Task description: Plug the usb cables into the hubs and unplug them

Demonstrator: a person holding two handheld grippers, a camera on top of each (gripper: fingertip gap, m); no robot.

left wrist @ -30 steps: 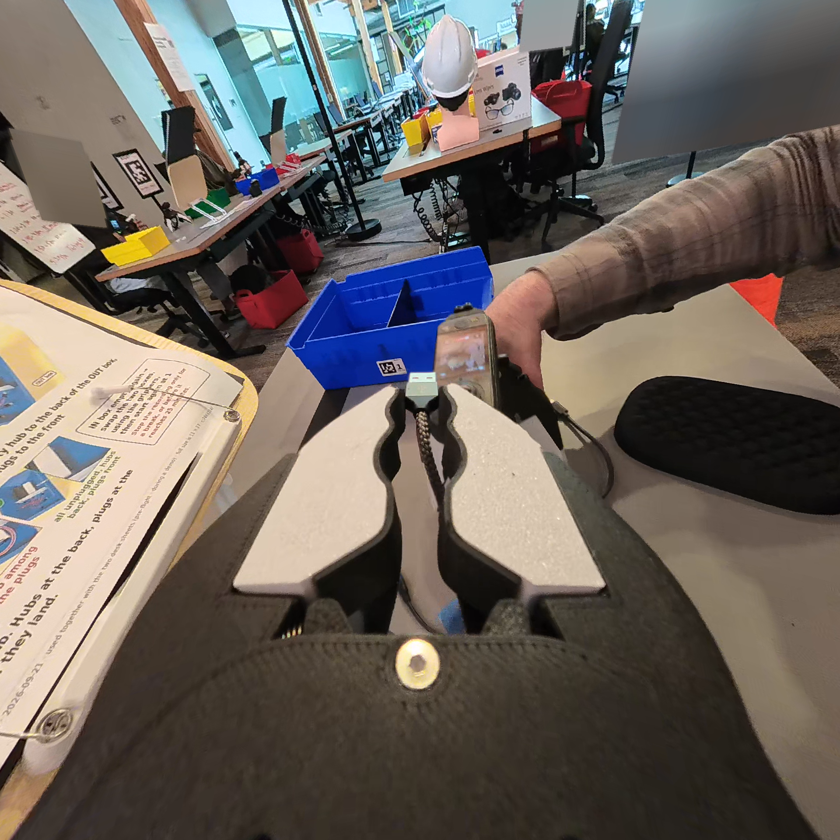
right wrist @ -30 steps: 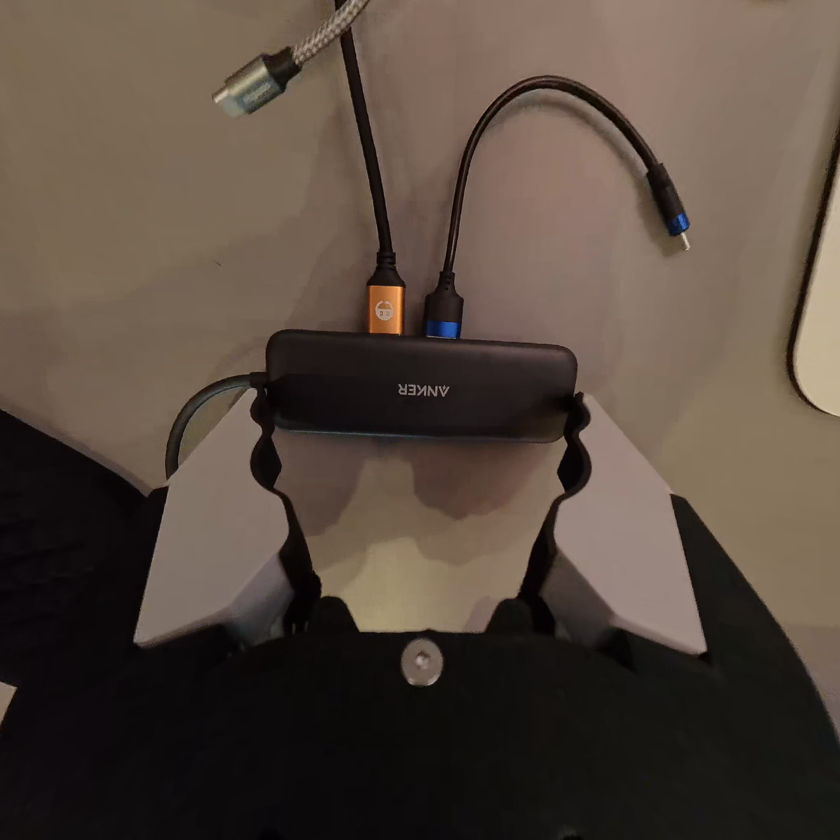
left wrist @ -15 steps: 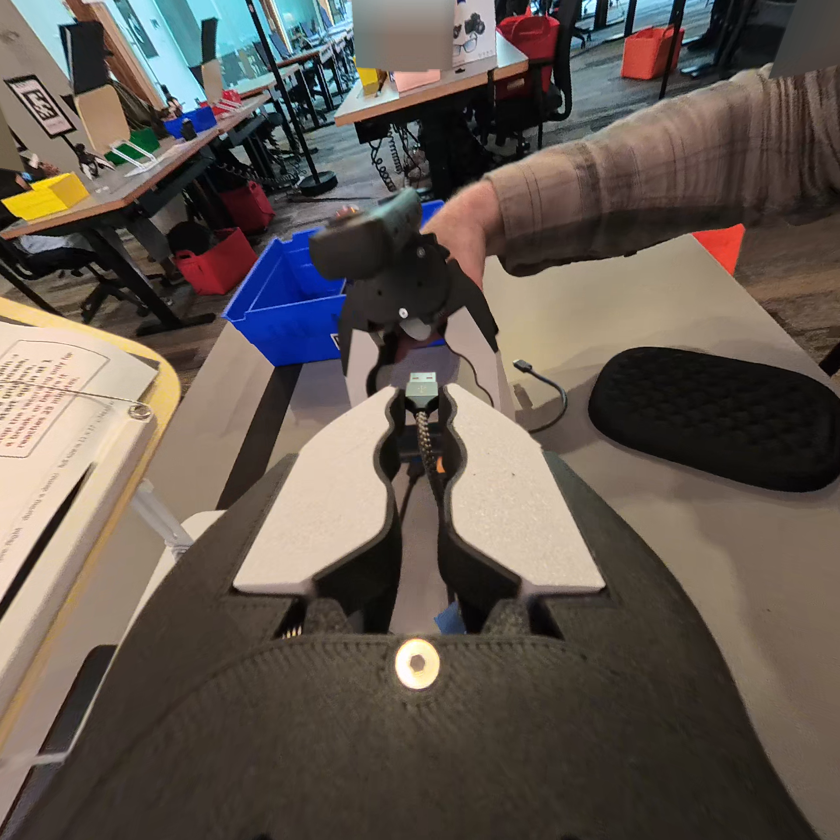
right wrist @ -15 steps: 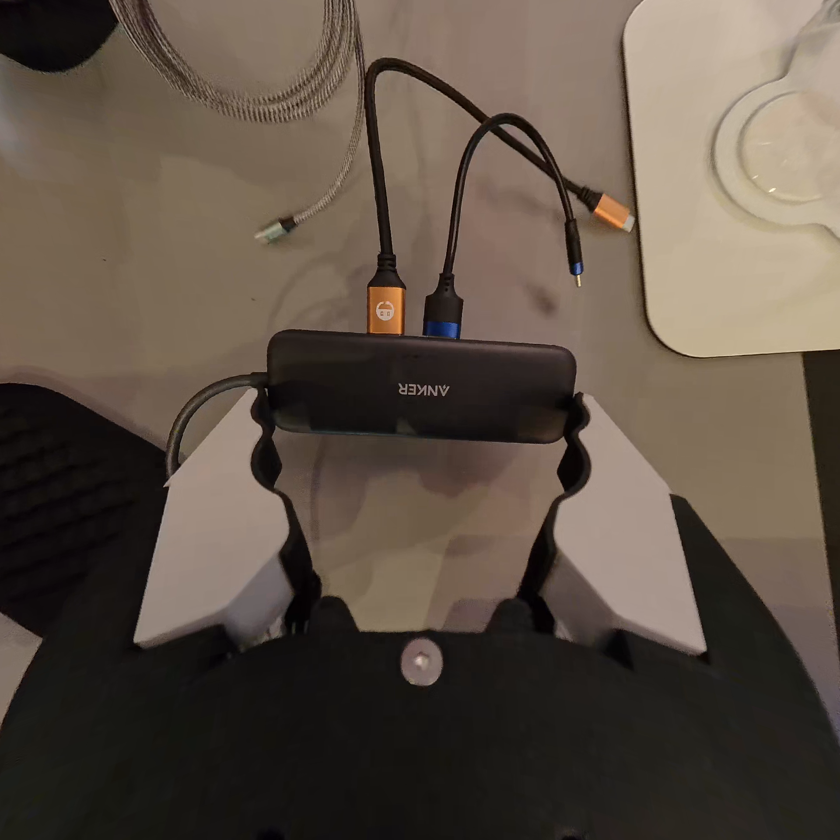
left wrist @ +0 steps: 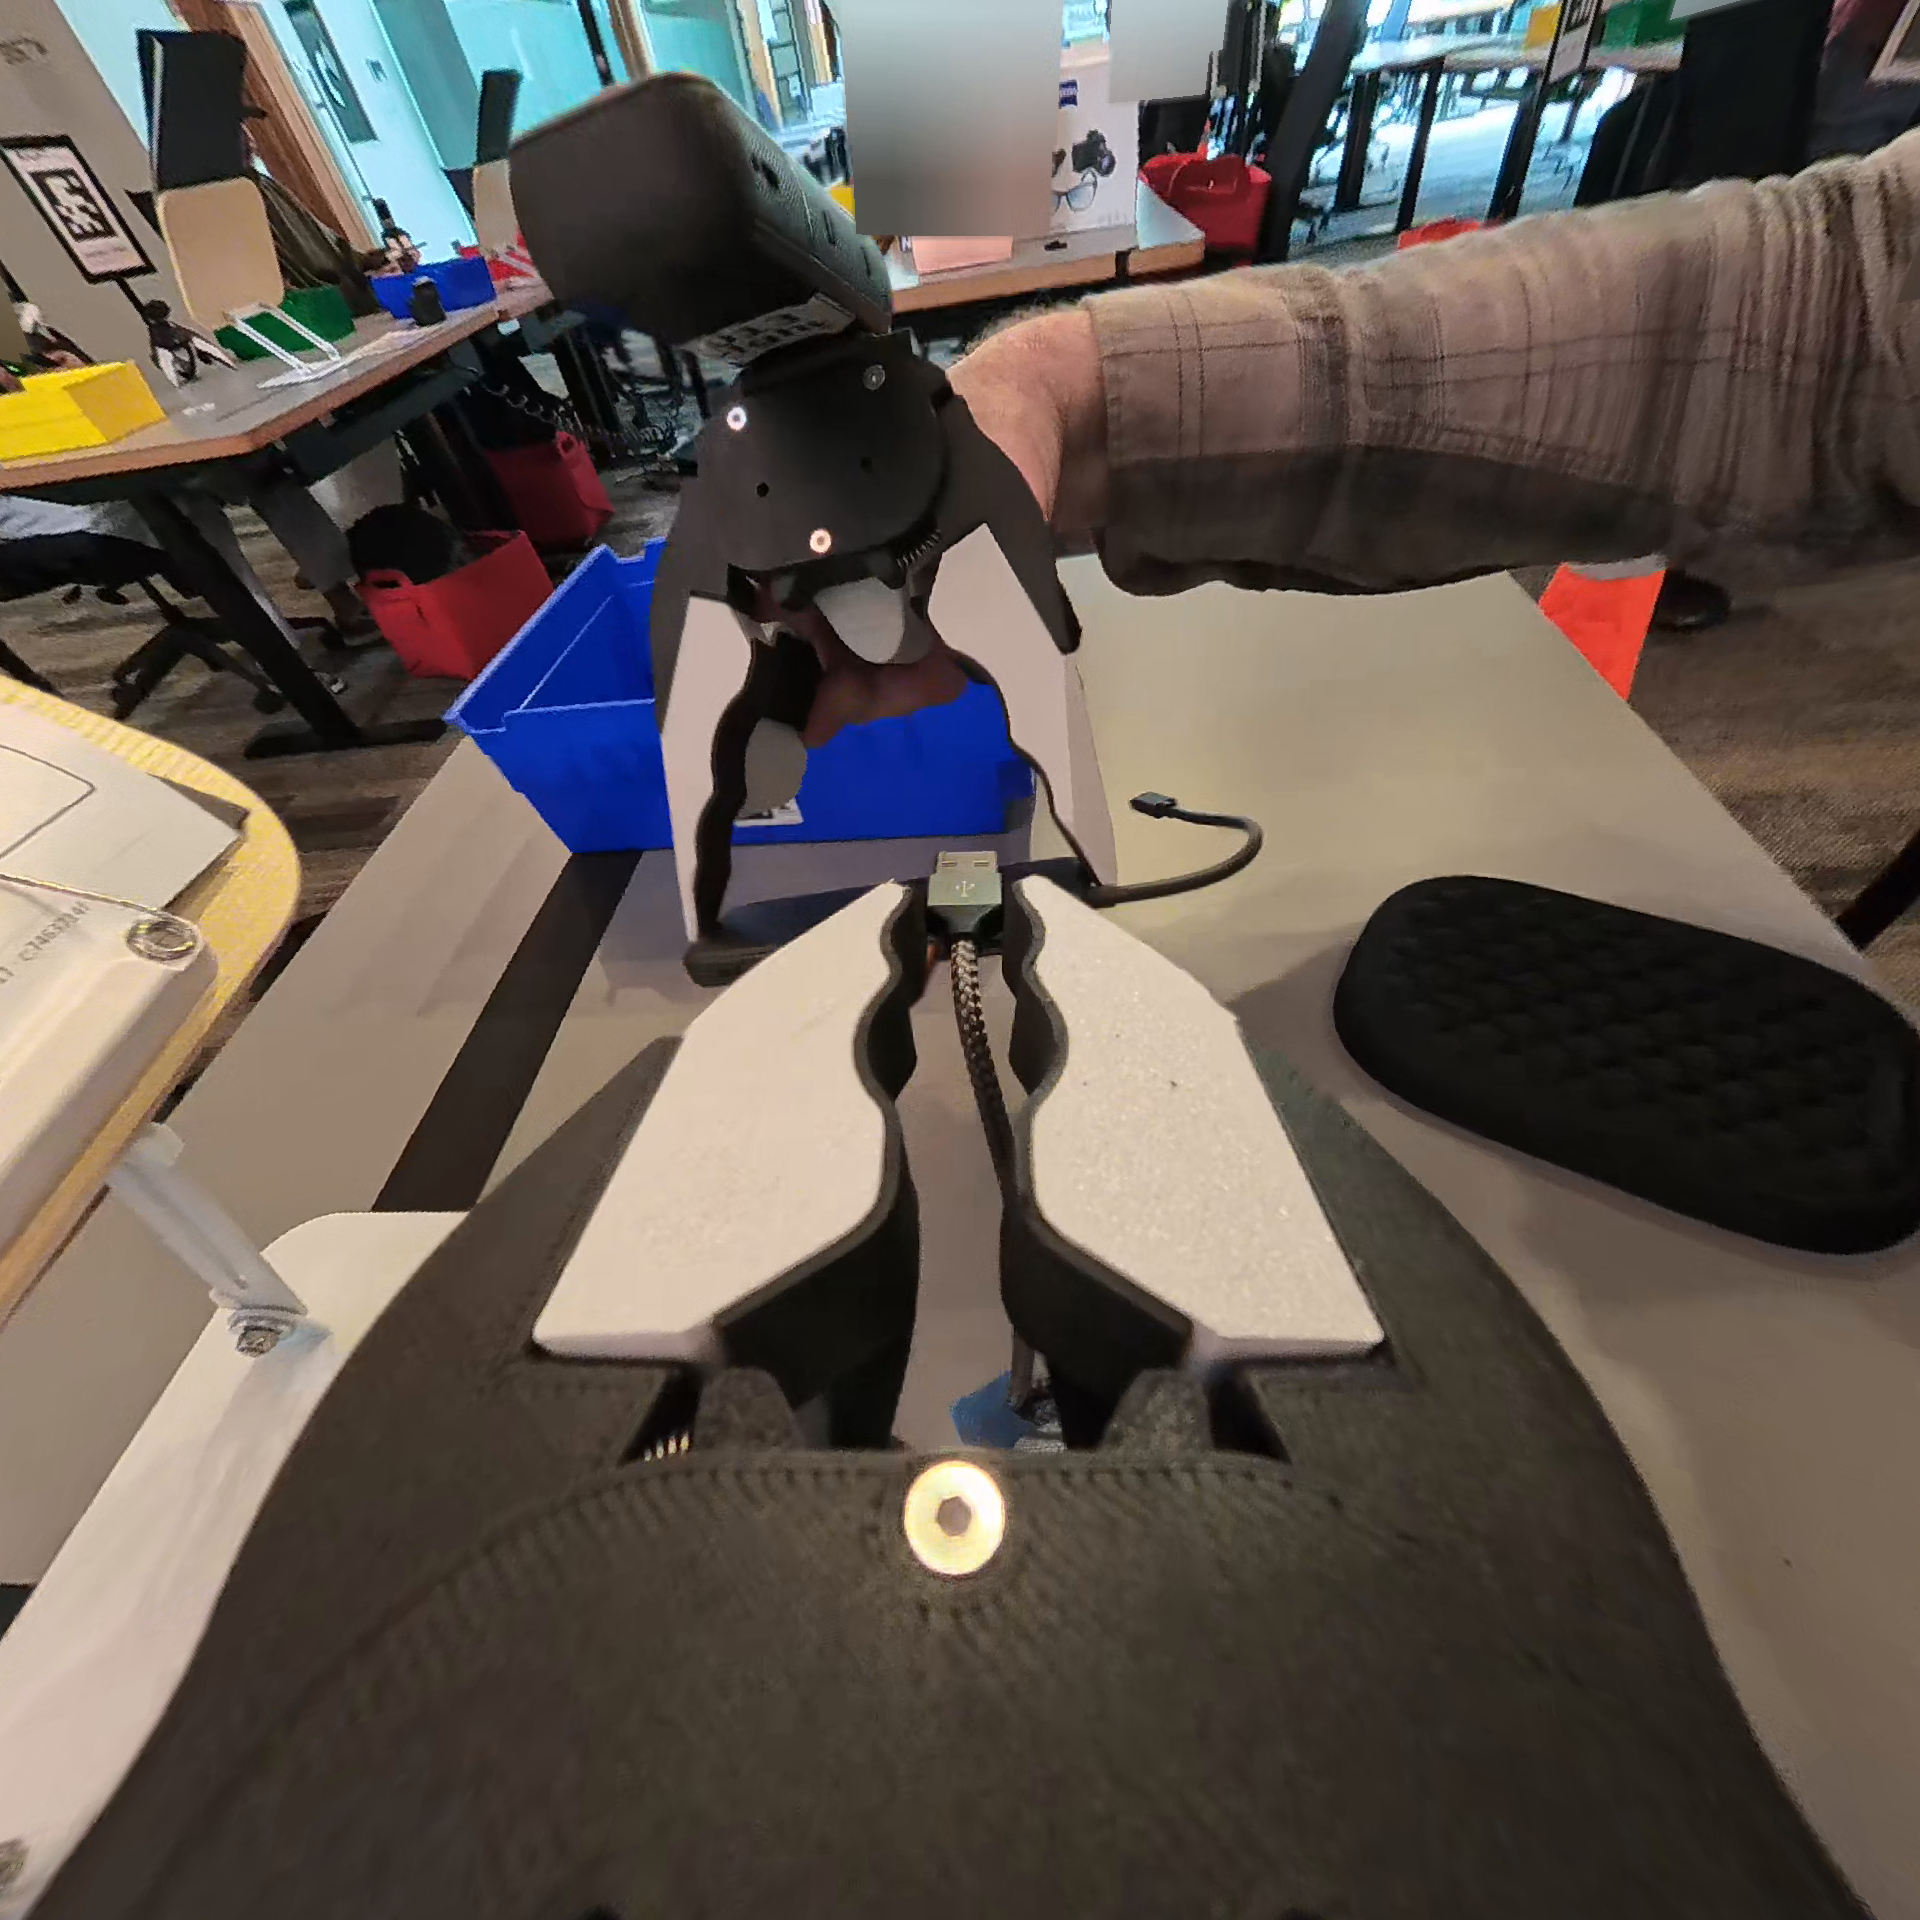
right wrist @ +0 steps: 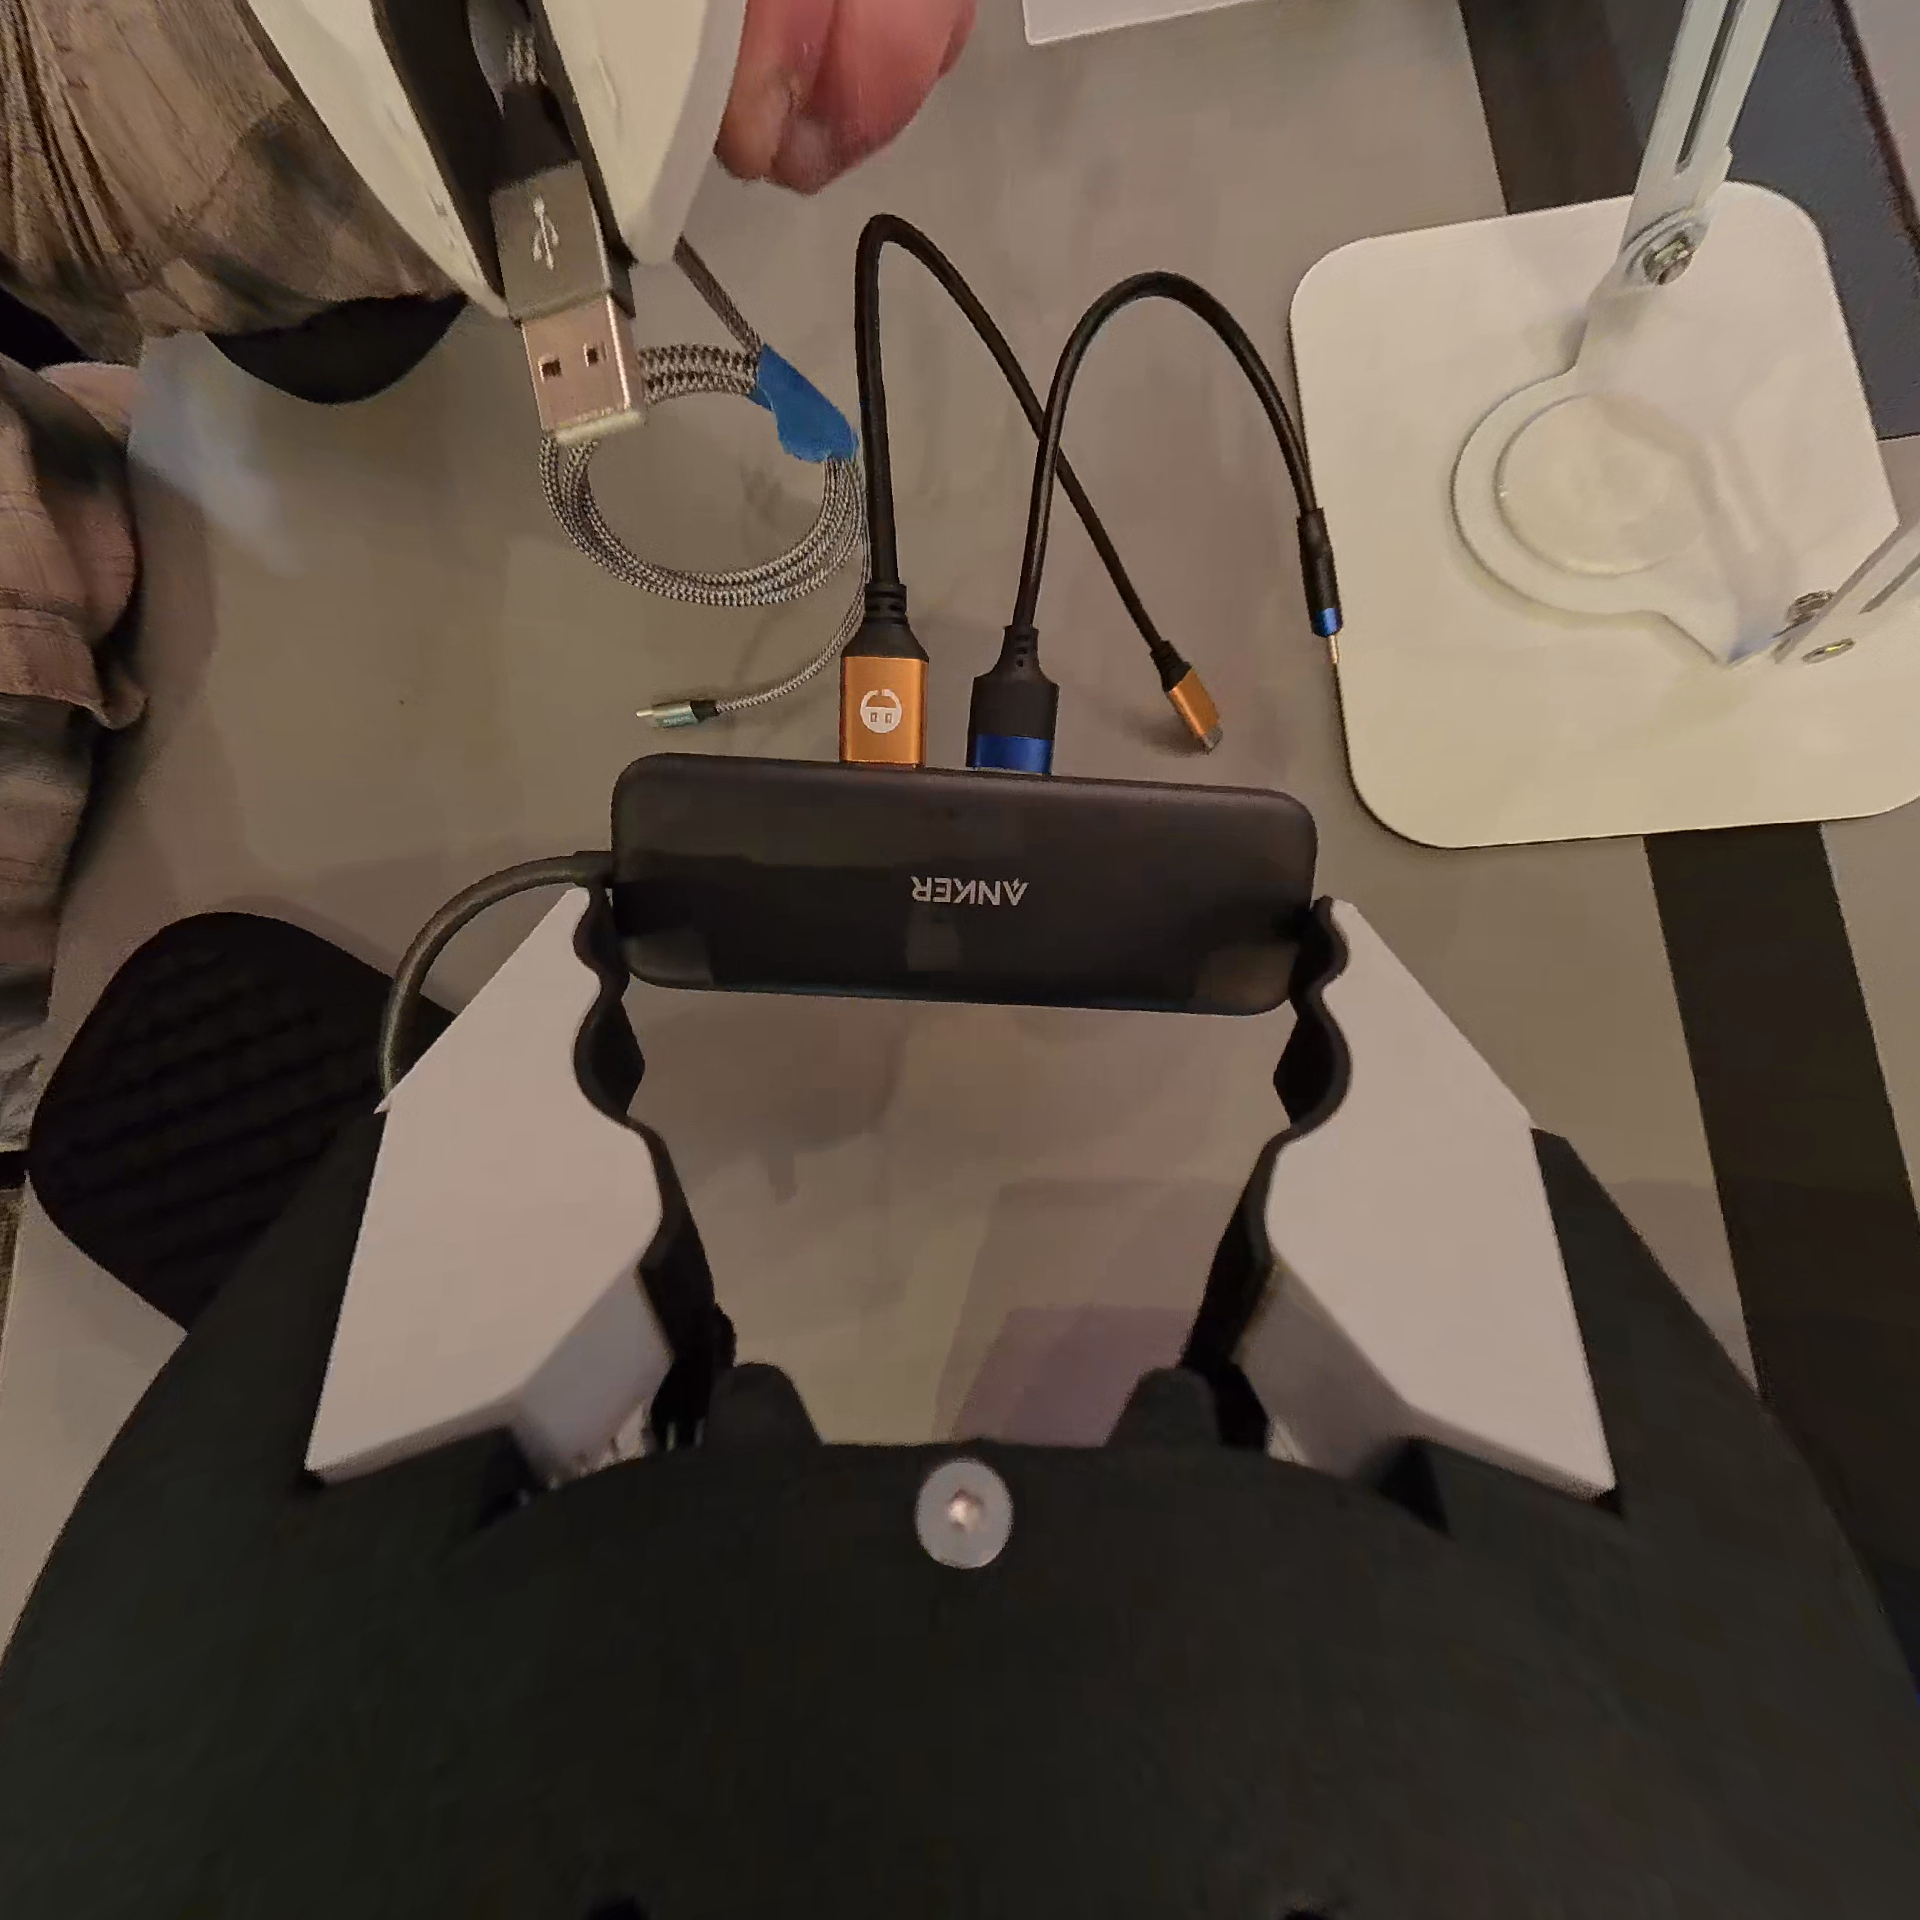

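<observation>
My left gripper [left wrist: 964, 904] is shut on the grey USB-A plug [left wrist: 964, 883] of a braided cable; the plug's metal end sticks out past the fingertips. My right gripper [right wrist: 961, 914] is shut on the ends of a black hub [right wrist: 961, 894], held above the table. An orange plug [right wrist: 881, 707] and a blue plug [right wrist: 1013, 717] sit in the hub's far edge. In the right wrist view the left gripper [right wrist: 540, 208] holds the grey plug [right wrist: 582, 364] at the top left, apart from the hub. The braided cable's coil [right wrist: 707, 551] lies on the table below.
A white stand base [right wrist: 1558, 727] sits to the right of the hub. A black padded rest [left wrist: 1621, 1060] lies at the right, a blue bin [left wrist: 582, 727] at the table's far edge, and a board with papers [left wrist: 104, 883] at the left. A sleeved arm [left wrist: 1455, 416] reaches across. There is about 10 cm between the tips of the two grippers. The white stand base [right wrist: 1558, 727] lies some 15 cm from my right tips, 25 cm from my left tips.
The right gripper with the hub has come up close in front of the left gripper. The left gripper with the grey plug has come into the right wrist view at the top left.
</observation>
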